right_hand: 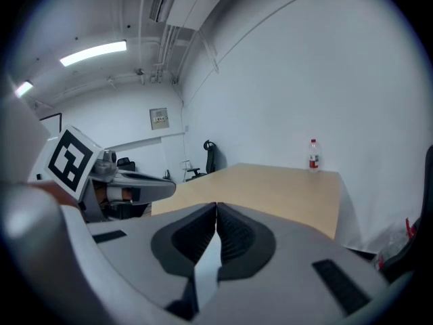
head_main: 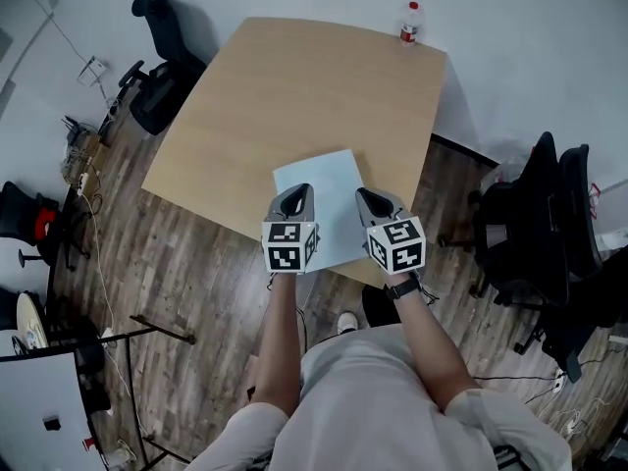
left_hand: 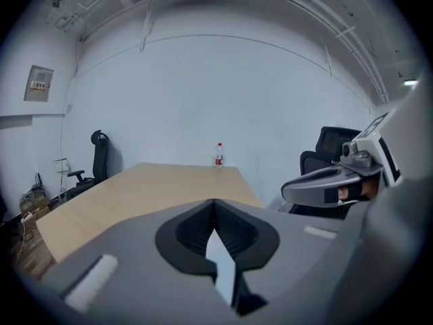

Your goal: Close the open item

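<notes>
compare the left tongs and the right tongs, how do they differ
The left tongs sit over the near left part of the blue sheet; the right tongs sit at its right edge. The wrist behind the right tongs wears a black watch; none shows behind the left tongs. Both are shut, tips touching, pointing toward the bottle.

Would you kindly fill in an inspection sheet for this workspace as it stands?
Surface: wooden table, level, pale top.
Job's things: pale blue folder lying flat at the near edge; open or closed, cannot tell.
Clutter: bottle upright at the far corner.
Grippers: left gripper and right gripper over the folder's near part, both with jaws together, nothing seen clamped.
Cables: loose cables on the floor at the left.
Surroundings: black chairs on both sides.
</notes>
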### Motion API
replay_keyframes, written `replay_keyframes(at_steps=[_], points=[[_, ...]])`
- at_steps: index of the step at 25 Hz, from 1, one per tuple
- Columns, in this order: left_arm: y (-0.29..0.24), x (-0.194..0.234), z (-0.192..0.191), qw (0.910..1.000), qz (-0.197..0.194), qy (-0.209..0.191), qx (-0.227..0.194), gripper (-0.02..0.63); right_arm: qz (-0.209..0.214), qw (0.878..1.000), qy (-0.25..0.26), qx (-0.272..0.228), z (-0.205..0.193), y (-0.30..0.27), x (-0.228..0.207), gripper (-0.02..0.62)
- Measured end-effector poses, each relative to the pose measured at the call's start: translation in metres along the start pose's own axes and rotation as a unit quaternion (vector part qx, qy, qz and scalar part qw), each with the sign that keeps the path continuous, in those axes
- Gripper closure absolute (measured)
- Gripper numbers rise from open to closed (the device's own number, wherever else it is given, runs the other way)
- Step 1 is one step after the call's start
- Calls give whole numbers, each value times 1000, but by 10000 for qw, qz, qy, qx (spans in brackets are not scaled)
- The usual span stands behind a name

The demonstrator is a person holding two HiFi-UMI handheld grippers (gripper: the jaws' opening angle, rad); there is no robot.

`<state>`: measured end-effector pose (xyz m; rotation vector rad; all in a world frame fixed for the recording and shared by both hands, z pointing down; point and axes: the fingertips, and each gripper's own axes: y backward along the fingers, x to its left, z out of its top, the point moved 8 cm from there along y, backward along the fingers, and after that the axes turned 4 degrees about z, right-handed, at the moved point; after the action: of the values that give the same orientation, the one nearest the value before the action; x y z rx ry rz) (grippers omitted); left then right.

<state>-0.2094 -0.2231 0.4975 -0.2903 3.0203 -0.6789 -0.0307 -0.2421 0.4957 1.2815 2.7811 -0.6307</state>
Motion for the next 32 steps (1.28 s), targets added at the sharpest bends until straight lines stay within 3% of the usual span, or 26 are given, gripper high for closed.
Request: replay_keyframes(at_steps=[5, 18, 32], points=[[42, -1, 23, 9989, 169, 34, -429, 597, -141, 9980, 464, -393, 29, 20, 21, 583], [132, -16, 41, 9890, 280, 115, -1445, 597, -289, 9899, 779, -1148, 61, 73, 74, 583], [168, -32, 36, 9802, 273, -13, -1959, 597, -454, 9813, 1164, -1467, 65, 101, 107, 583]])
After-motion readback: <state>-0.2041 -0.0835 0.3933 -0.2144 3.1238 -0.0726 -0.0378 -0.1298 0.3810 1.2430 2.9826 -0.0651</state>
